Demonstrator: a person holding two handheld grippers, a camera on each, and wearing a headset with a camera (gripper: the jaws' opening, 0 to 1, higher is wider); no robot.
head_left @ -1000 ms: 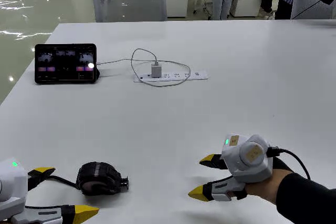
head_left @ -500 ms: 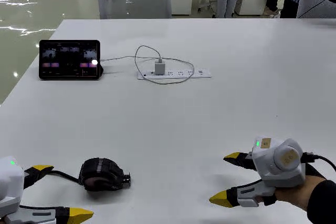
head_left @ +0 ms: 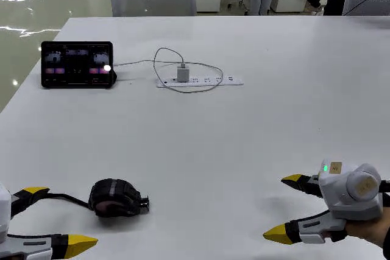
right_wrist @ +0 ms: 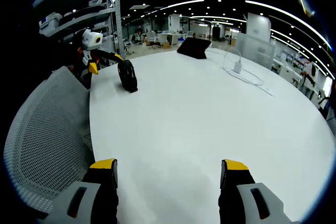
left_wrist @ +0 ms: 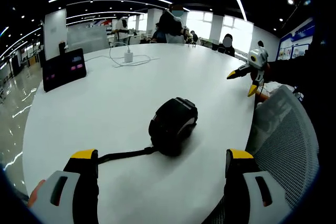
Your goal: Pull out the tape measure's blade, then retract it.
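A black tape measure (head_left: 114, 197) lies on the white table (head_left: 244, 120) near its front left, with a black strap trailing left from it; its blade is inside the case. The left gripper (head_left: 53, 220) sits just left of it, open, yellow tips either side of the strap. In the left gripper view the tape measure (left_wrist: 173, 124) rests ahead of the open left gripper (left_wrist: 160, 161). The right gripper (head_left: 286, 206) is open at the front right, well apart from the tape measure (right_wrist: 127, 75), nothing between its fingers.
A tablet (head_left: 77, 64) stands at the far left. A white power strip (head_left: 198, 81) with a plugged charger and looped cable lies at the table's middle back. A mesh chair (right_wrist: 47, 140) stands by the near edge. People stand beyond the far edge.
The right gripper has moved right and toward the front edge, away from the tape measure. The left gripper has drawn back slightly. The tape measure has stayed put.
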